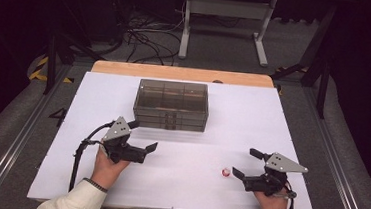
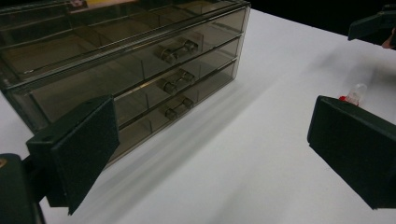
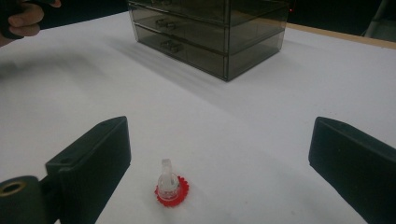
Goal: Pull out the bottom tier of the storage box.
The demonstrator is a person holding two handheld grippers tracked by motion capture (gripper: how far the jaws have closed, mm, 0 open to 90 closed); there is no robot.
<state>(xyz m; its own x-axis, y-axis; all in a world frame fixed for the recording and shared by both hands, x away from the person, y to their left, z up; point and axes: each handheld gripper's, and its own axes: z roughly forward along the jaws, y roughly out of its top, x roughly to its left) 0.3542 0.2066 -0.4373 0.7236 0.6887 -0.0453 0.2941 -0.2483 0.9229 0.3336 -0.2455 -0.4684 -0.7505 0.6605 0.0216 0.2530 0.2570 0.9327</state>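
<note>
A smoky see-through drawer box with three stacked drawers stands at the back middle of the white table. A tiny clear peg on a red toothed disc stands upright near the front right. My right gripper is open just right of it; in the right gripper view the peg sits between the spread jaws, nearer the left one, untouched. My left gripper is open in front of the box's left end, holding nothing. Its view faces the drawer fronts, with the peg far right.
A wooden strip runs along the table's far edge. Behind it are a grey frame's legs and cables on the floor. The left hand appears at the right gripper view's top left. Bare white surface lies between the two grippers.
</note>
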